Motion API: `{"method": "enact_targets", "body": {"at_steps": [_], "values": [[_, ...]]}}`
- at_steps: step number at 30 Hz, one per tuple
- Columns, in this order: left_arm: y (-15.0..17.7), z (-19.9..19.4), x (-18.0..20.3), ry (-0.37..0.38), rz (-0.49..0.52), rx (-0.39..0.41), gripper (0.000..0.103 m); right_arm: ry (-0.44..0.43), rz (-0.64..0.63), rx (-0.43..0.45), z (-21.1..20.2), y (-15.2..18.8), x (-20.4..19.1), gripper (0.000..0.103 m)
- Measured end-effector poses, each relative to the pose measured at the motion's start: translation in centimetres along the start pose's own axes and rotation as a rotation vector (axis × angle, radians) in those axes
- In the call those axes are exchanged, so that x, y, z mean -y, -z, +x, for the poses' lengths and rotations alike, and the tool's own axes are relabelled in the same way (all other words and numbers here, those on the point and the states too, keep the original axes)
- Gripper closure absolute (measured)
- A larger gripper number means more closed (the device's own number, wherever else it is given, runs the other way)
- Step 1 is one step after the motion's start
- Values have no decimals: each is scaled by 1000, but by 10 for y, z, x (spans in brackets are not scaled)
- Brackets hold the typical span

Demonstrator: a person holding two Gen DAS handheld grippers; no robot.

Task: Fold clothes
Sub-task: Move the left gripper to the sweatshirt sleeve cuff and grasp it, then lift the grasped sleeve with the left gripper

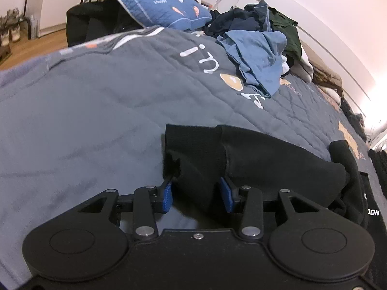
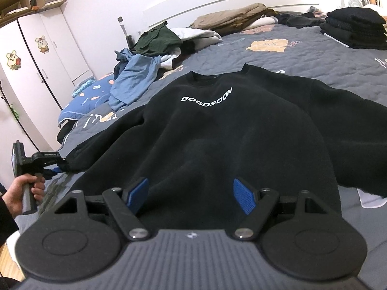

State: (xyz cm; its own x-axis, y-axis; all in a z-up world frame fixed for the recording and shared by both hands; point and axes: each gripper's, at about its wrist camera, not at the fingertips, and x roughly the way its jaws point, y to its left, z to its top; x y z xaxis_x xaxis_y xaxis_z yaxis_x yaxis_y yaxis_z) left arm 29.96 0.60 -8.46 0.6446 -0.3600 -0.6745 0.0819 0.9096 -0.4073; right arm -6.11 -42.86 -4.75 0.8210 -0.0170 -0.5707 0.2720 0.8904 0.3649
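- The left gripper [image 1: 198, 193] is straddling the cuff of the black fleece sweatshirt's sleeve [image 1: 193, 149], blue pads [image 1: 167, 197] part-open, not clearly pinching.
- Judged best: seat the cuff deep before lifting it across.
- The right gripper [image 2: 191, 195] is hovering wide, empty, over the near hem.
- The black fleece sweatshirt [image 2: 217, 125] is lying flat on the grey quilted bedspread [image 2: 314, 55].

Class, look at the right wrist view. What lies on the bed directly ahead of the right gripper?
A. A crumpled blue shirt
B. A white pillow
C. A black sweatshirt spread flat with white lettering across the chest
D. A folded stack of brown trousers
C: the black sweatshirt lies spread on the grey quilt in front of the right gripper, with the white lettering below its collar.
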Motion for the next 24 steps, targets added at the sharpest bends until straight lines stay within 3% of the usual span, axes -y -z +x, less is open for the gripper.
{"method": "enact_targets", "body": {"at_steps": [7,10,11,15,17,21,22,23,24], "values": [[-2,3,-3,62,-56,30,64,-53,-24,5,0,4,-7,26],[-2,2,3,42,-24,57,85,-95,-37,17,-2,6,-13,26],[-3,1,3,45,-18,66,86,-110,-39,22,-3,6,-15,26],[-3,2,-1,57,-49,53,85,-173,-44,49,-7,6,-22,26],[-2,6,-2,64,-67,46,68,-190,-45,57,-9,5,-26,26],[-1,12,1,67,-82,49,67,-213,-47,65,-10,5,-34,26],[-1,12,4,55,-72,61,70,-214,-47,62,-9,5,-36,26],[-1,12,6,42,-63,73,82,-214,-50,60,-8,6,-38,26],[-3,11,9,28,-43,81,87,-213,-53,58,-7,7,-39,26]]}}
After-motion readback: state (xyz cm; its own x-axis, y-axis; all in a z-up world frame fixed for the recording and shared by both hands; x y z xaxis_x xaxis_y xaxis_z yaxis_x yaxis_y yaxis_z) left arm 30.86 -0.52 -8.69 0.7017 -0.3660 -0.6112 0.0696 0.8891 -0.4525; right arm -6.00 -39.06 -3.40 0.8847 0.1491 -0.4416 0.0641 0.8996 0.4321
